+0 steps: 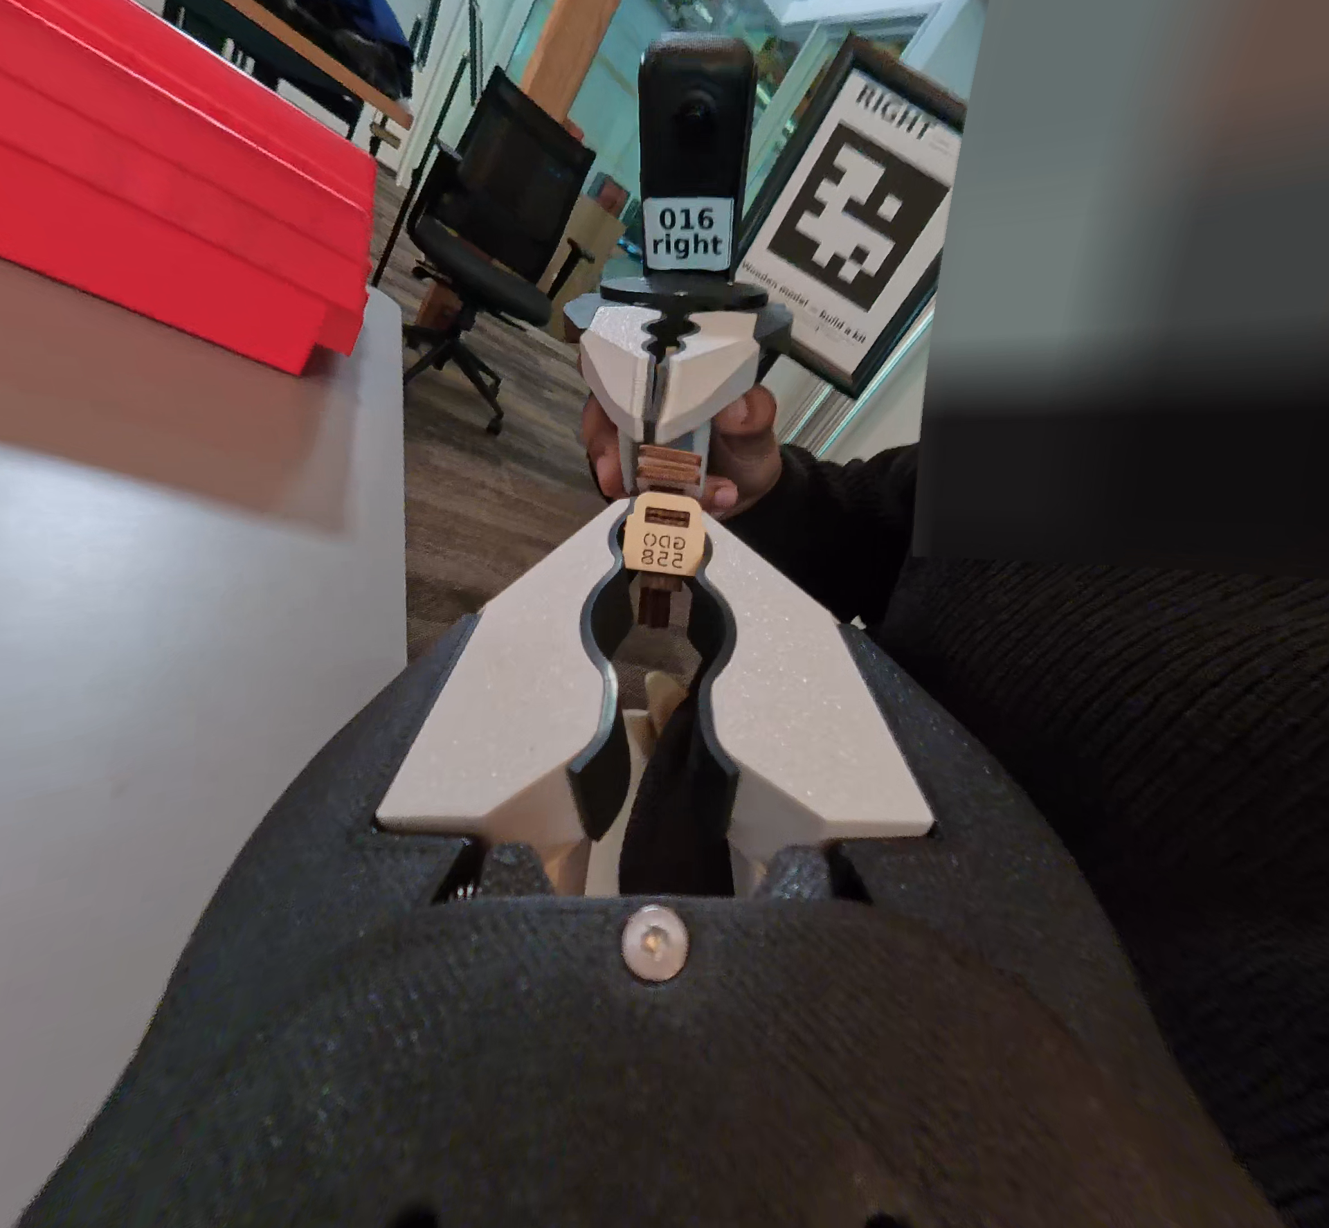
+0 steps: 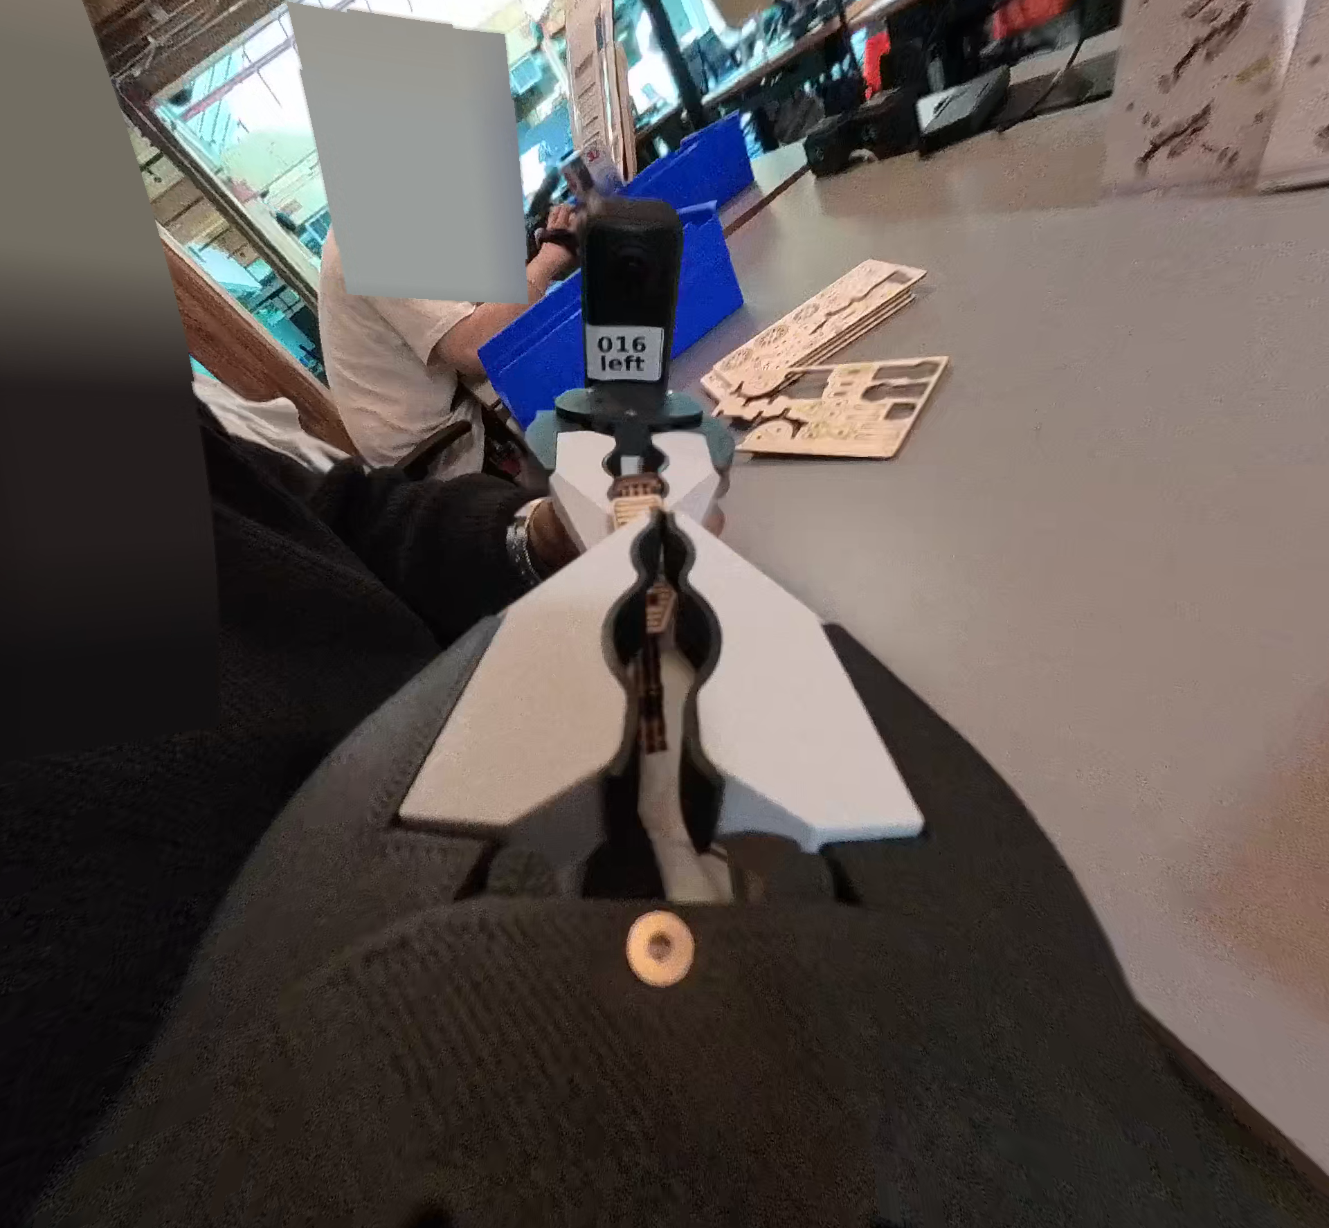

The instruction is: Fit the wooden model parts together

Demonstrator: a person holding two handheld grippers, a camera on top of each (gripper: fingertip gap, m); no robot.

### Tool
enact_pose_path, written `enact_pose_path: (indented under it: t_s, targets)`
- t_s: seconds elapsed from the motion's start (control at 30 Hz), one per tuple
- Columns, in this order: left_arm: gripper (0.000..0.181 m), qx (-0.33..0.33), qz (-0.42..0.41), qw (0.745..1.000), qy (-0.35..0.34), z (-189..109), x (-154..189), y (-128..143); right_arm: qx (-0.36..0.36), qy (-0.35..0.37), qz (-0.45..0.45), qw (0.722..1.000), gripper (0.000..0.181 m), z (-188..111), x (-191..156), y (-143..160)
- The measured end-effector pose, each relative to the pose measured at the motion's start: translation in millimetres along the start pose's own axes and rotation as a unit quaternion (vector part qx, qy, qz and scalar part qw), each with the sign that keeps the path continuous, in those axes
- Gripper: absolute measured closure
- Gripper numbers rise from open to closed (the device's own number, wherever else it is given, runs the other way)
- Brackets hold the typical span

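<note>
Item 1. Left tongs: pinching a pale wooden plate at their tips. The plate is flat, with a slot near its far edge and engraved marks on its face; a darker wooden stub hangs from its underside.

Item 2. Right tongs: pressed nearly together on a thin, dark-edged wooden strip that runs back along the gap between them. In the left wrist view these tongs face the plate head-on, holding a layered brown wooden piece just beyond the plate's slotted edge.

Item 3. Junction: the two pieces meet tip to tip, held in the air beside the worktop. Whether the brown piece has entered the slot or only touches the plate's edge cannot be told; the tongs hide the joint in both views.

Item 4. Spare stock: flat sheets of laser-cut wooden parts lie on the worktop, well beyond the plate, many pieces unpunched. A blue bin stands behind them; a stack of red trays sits on the other side.

Item 5. Progress, as a judgement: early to middle. One small sub-assembly is in hand and this single joint is being mated. Left to do: seat the joint fully, then work through the many parts in the sheets.
</note>
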State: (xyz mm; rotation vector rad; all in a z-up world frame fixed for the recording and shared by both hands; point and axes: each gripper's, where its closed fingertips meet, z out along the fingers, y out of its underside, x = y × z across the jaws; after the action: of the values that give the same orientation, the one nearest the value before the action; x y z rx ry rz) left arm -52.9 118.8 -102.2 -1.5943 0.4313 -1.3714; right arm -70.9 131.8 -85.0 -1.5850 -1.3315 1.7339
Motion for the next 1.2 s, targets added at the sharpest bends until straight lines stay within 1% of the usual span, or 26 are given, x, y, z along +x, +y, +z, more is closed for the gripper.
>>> enact_pose_path:
  t_s: [0.07,0.13,0.17,0.23,0.27,0.3,0.37,0.43,0.47,0.5,0.53,0.57,0.63,0.67,0.73,0.77,0.8,0.83,0.87,0.9,0.93,0.97,1.03,1.07,1.13,1.2]
  targets:
    - [0.173,0.013,-0.004,1.0,0.007,-1,3,-6,0.036,0.011,-0.012,0.999,0.181,-10,1,-16]
    - [0.173,-0.003,0.006,1.0,0.002,1,2,0,0.056,0.014,-0.023,0.998,0.181,-17,-1,-25]
    - [0.173,-0.003,0.004,1.0,0.007,2,4,1,0.049,0.012,-0.023,0.998,0.181,-14,-2,-22]
    - [0.174,-0.003,-0.001,1.0,0.015,4,6,1,-0.004,0.006,-0.006,1.0,0.181,1,-1,0]
    - [0.173,-0.018,0.008,1.0,0.003,5,2,7,-0.013,-0.001,0.006,1.0,0.181,4,-1,5]
    - [0.173,-0.013,0.006,1.0,0.003,4,2,6,-0.008,-0.005,0.012,1.0,0.181,3,0,4]
    - [0.173,0.007,-0.004,1.0,0.014,3,6,-3,0.028,0.009,-0.001,1.0,0.181,-8,3,-12]
    - [0.172,-0.004,0.004,1.0,0.006,3,4,1,0.056,0.012,-0.015,0.998,0.181,-17,0,-26]
    - [0.173,-0.003,0.003,1.0,0.007,3,4,1,0.057,0.011,-0.017,0.998,0.181,-17,-1,-26]
    - [0.173,0.001,-0.003,1.0,0.013,4,5,0,0.038,0.007,-0.012,0.999,0.181,-12,-2,-19]
    - [0.173,0.003,-0.005,1.0,0.016,4,6,-1,0.002,0.001,-0.004,1.0,0.181,-2,-2,-4]
    - [0.173,-0.009,0.001,1.0,0.006,4,3,4,-0.012,-0.004,0.007,1.0,0.181,3,-2,4]
    - [0.173,0.0,-0.004,1.0,0.008,3,3,1,0.007,-0.003,0.015,1.0,0.181,-2,1,-3]
    - [0.173,0.011,-0.008,1.0,0.014,2,5,-4,0.029,0.005,0.006,1.0,0.181,-8,2,-12]
    - [0.173,0.002,0.003,1.0,0.004,2,4,-1,0.06,0.01,-0.01,0.998,0.181,-20,0,-27]
    - [0.173,-0.001,0.003,1.0,0.003,2,3,1,0.058,0.008,-0.013,0.998,0.181,-20,-2,-28]
    - [0.173,0.005,-0.004,1.0,0.008,2,3,-1,0.037,0.002,-0.008,0.999,0.181,-14,-3,-19]
    - [0.172,0.009,-0.011,1.0,0.012,3,4,-2,-0.001,-0.007,0.002,1.0,0.181,-4,-5,-3]
    - [0.173,-0.007,-0.006,1.0,0.002,3,0,4,-0.016,-0.016,0.013,1.0,0.181,2,-5,5]
    - [0.173,-0.005,0.0,1.0,-0.003,2,-2,4,-0.014,-0.017,0.021,1.0,0.181,2,-5,5]
    - [0.173,0.003,-0.008,1.0,0.003,2,0,0,-0.004,-0.011,0.018,1.0,0.181,-1,-3,1]
    - [0.173,0.007,-0.004,1.0,0.003,2,2,-3,0.023,-0.004,0.011,1.0,0.181,-8,-2,-11]
    - [0.173,-0.009,0.021,1.0,-0.012,2,1,1,0.057,0.002,0.002,0.998,0.181,-21,-4,-27]
    - [0.173,-0.002,0.013,1.0,-0.004,1,2,-1,0.052,0.004,0.001,0.999,0.181,-20,-3,-26]
    - [0.173,0.019,-0.012,1.0,0.011,-1,4,-6,-0.006,-0.007,0.026,1.0,0.181,-2,-1,-2]
    - [0.173,0.027,-0.018,0.999,-0.002,-6,-4,-8,-0.01,-0.021,0.044,0.999,0.181,2,0,4]
